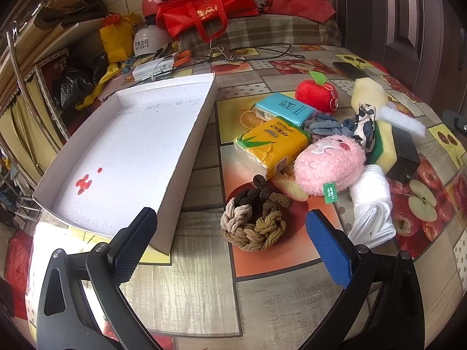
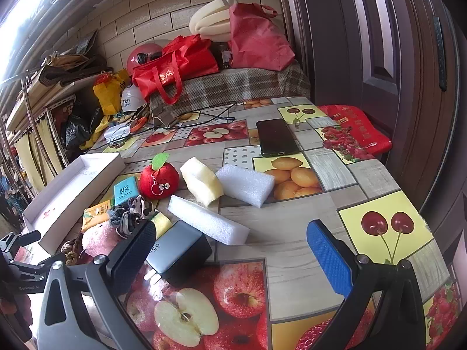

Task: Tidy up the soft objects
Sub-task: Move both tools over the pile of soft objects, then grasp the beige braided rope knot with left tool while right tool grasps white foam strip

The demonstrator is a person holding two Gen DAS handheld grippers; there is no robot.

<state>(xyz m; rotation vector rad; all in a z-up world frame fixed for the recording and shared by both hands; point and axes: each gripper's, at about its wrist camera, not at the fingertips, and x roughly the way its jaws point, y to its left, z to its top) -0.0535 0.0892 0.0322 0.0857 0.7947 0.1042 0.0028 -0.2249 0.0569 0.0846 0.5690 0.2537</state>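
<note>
A shallow white box [image 1: 125,145] lies empty on the table's left; it also shows in the right wrist view [image 2: 73,186]. A pile of soft things lies right of it: braided brown scrunchies [image 1: 252,221], a pink plush [image 1: 328,164], yellow tissue pack [image 1: 271,145], blue tissue pack [image 1: 281,109], red plush apple [image 1: 316,93], folded white cloth [image 1: 372,207]. My left gripper [image 1: 230,248] is open and empty, just in front of the scrunchies. My right gripper [image 2: 233,250] is open and empty over the table, near a white foam bar [image 2: 208,223], foam block [image 2: 245,183] and yellow sponge [image 2: 201,185].
A black charger [image 2: 178,255] sits by my right gripper's left finger. A phone [image 2: 277,137] lies at the table's far side. Red bags [image 2: 175,64], helmets and cables crowd the back. The table edge and a dark door are on the right.
</note>
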